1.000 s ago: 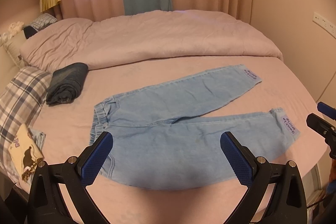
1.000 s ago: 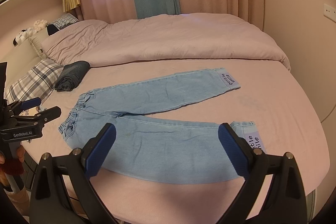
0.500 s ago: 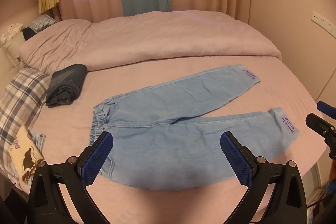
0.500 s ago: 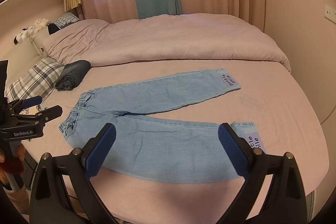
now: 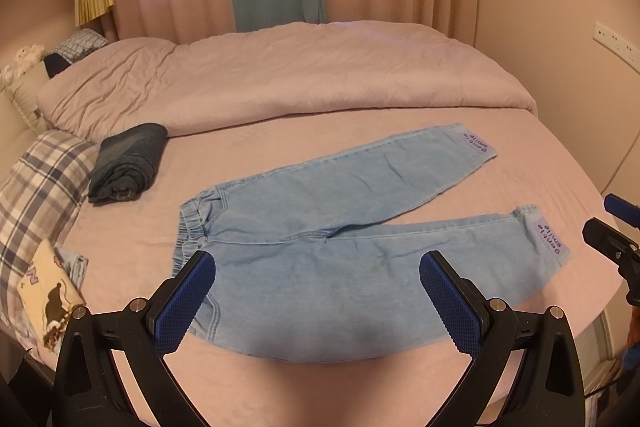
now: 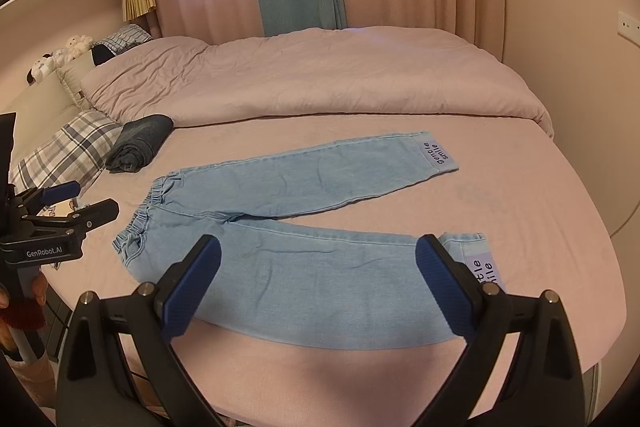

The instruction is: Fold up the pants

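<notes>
The light denim pants (image 5: 332, 227) lie flat and unfolded on the pink bed (image 5: 280, 379), legs spread apart, waistband toward the plaid pillow (image 5: 36, 187). My left claw (image 5: 316, 303) and right claw (image 6: 320, 283) both gape wide above them, holding nothing.

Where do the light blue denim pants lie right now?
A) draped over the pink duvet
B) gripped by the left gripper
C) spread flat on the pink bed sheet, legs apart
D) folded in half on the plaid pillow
C: the light blue denim pants lie flat on the pink bed sheet, legs splayed; left gripper and right gripper are open, holding nothing.
</notes>
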Motion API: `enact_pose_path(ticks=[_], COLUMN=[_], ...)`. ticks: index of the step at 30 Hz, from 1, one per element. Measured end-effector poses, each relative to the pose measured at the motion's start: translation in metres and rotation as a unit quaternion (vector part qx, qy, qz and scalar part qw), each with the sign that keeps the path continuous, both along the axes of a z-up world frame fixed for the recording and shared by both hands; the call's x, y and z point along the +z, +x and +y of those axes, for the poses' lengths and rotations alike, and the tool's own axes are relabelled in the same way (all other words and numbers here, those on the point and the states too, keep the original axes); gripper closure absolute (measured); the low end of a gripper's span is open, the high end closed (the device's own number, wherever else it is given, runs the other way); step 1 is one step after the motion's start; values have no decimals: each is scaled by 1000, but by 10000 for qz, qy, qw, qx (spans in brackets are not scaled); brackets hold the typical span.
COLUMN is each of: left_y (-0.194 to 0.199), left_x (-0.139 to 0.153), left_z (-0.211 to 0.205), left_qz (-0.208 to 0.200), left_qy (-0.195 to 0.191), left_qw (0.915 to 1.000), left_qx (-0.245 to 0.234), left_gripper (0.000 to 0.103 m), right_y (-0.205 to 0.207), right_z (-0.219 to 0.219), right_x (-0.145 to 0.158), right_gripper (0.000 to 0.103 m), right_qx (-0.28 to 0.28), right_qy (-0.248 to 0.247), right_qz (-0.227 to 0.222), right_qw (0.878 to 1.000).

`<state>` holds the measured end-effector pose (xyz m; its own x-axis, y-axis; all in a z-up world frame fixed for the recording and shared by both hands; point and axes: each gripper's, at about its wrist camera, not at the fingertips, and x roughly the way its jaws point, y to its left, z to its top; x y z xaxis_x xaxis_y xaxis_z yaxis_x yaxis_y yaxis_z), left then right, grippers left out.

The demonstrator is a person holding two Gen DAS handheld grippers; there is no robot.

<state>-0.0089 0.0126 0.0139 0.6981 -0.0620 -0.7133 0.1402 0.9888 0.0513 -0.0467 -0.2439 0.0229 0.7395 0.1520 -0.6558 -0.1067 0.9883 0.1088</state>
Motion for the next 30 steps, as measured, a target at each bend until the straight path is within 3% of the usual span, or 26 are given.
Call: enact_pose_path(ticks=[24, 30], left_y=[-1, 0], left_x=[2, 1], left_z=[0, 6], left_qz=[-16, 36], left_qy=[-3, -307], left_qw=[10000, 9995], left_qx=[-3, -58], left_gripper=[1, 1], right_y=[-1, -1], right_z=[-2, -3], right_x=[0, -1], right_gripper=[4, 4], right_qx=[-15, -15], right_qy=[14, 5], right_qz=[-2, 25], right_qw=[10000, 10000])
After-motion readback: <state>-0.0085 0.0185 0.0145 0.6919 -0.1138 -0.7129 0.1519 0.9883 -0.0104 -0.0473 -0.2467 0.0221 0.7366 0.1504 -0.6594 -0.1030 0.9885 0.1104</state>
